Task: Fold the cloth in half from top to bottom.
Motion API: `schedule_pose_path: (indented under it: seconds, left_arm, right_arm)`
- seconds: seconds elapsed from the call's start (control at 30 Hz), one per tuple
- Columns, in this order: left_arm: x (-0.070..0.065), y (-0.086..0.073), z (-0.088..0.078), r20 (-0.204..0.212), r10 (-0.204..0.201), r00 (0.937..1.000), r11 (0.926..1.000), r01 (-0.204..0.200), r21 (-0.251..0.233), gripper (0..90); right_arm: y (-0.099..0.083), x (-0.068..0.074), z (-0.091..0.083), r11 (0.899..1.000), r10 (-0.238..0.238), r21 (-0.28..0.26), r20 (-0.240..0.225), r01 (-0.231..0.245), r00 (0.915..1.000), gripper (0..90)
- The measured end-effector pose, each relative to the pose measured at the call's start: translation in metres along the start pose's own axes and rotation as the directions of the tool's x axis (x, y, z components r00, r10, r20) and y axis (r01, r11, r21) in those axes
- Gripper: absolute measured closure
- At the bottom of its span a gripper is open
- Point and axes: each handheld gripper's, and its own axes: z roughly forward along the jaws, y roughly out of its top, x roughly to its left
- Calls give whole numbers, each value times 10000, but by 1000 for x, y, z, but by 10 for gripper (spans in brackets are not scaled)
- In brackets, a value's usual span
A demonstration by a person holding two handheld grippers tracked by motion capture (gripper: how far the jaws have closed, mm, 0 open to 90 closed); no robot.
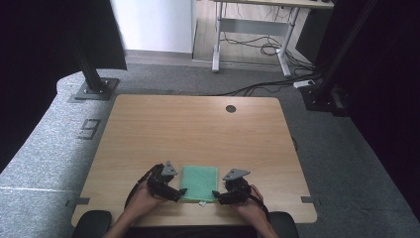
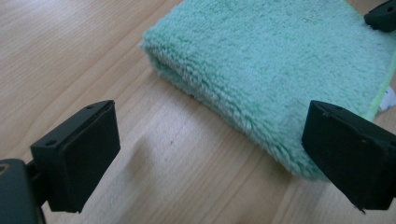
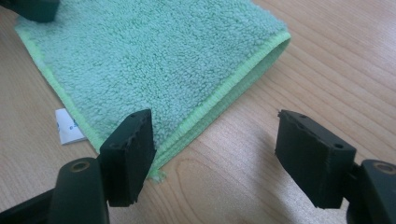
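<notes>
A folded green towel (image 1: 199, 182) lies flat on the wooden table (image 1: 198, 129), close to its front edge. My left gripper (image 1: 182, 192) sits at the towel's near left corner and is open. In the left gripper view the towel (image 2: 261, 60) has its folded edge between the wide-set jaws of that gripper (image 2: 210, 149), with nothing pressed. My right gripper (image 1: 216, 194) is at the near right corner, also open. In the right gripper view the stitched edge of the towel (image 3: 154, 60) runs beside the left jaw of that gripper (image 3: 219, 154). A white label (image 3: 70, 126) sticks out from the hem.
A dark round grommet hole (image 1: 231, 108) marks the table's far side. Black posts on base plates (image 1: 94, 89) stand off the far left corner and at the far right. A white desk frame (image 1: 252, 44) and floor cables lie beyond the table.
</notes>
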Motion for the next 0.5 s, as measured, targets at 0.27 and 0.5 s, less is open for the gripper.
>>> schedule_pose_path:
  seconds: [0.27, 0.5]
  left_arm:
    - [-1, -10, 8, -406, -230, 9989, 9995, 238, 197, 26]
    - [2, -14, 11, -324, -759, 9966, 9970, 763, 101, 6]
  right_arm:
    - [-2, 1, 2, 10000, 34, -2, 192, -33, 9998, 226]
    - [-2, -1, 4, 9986, 508, 124, 205, -511, 9985, 199]
